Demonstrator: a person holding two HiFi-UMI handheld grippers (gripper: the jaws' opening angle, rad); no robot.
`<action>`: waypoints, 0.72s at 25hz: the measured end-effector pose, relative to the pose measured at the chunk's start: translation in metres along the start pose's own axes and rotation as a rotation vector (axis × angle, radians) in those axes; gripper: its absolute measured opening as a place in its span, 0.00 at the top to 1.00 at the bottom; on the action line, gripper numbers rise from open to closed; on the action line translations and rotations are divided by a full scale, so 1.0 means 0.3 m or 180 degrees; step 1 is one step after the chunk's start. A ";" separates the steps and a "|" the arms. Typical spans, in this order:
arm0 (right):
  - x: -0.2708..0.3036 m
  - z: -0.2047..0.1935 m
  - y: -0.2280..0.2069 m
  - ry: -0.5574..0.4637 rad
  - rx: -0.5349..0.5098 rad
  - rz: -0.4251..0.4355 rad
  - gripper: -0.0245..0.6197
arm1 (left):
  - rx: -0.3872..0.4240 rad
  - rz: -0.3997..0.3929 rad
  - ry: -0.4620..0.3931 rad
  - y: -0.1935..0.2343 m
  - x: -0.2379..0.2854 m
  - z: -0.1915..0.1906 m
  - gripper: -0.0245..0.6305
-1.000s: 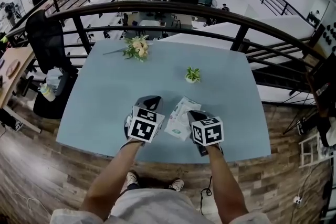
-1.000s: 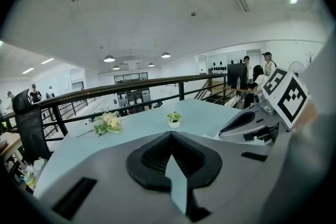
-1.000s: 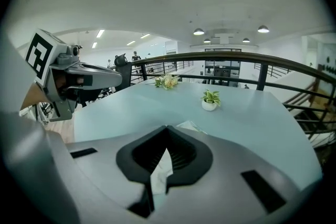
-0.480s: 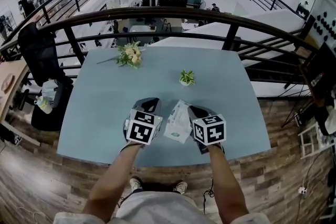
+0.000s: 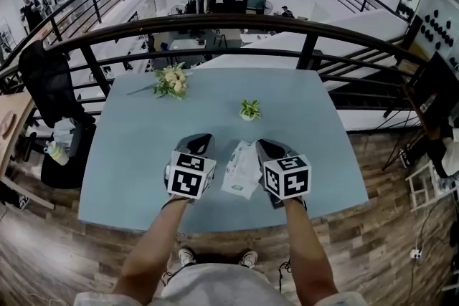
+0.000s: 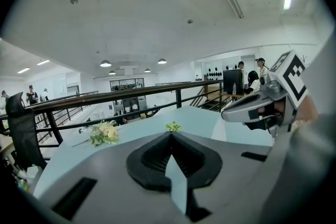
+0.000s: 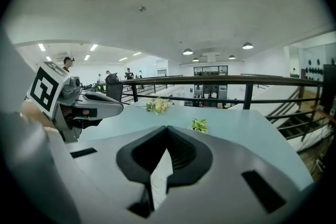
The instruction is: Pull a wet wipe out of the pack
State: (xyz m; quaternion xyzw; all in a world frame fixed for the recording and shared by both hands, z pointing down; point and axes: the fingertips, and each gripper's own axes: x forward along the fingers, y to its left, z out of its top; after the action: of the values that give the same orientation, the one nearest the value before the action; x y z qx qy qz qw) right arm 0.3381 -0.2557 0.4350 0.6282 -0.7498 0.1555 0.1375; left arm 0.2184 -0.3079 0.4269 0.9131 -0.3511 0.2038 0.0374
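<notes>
On the table [image 5: 136, 147], the wipe pack [image 5: 242, 170] lies between the left tool [image 5: 201, 142] and right tool [image 5: 267, 147] (small plant [image 5: 249, 109] behind it).

Smooth matt pale-blue table top [image 5: 136, 154], thin plastic-film wipe pack [image 5: 242, 172], matt grey plastic shells on left gripper [image 6: 169, 135] and right gripper [image 7: 167, 129], ribbed black rubbery pads [image 6: 152, 157], dark painted metal railing [image 5: 215, 16], grained wood-plank floor [image 5: 387, 240]
</notes>
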 end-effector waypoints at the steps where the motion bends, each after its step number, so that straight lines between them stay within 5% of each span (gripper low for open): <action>1: -0.003 0.011 -0.001 -0.0021 -0.0013 -0.0011 0.95 | -0.0009 0.0009 0.0002 0.007 -0.001 0.002 0.97; 18: -0.055 0.201 0.001 -0.0434 -0.0092 -0.0166 0.95 | -0.0021 0.0139 -0.0147 0.097 -0.055 0.069 0.97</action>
State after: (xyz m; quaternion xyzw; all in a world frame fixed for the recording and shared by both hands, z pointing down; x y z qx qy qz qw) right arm 0.3401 -0.2652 0.3733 0.6546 -0.7430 0.0979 0.0992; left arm 0.1956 -0.3238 0.3992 0.9096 -0.3724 0.1823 0.0278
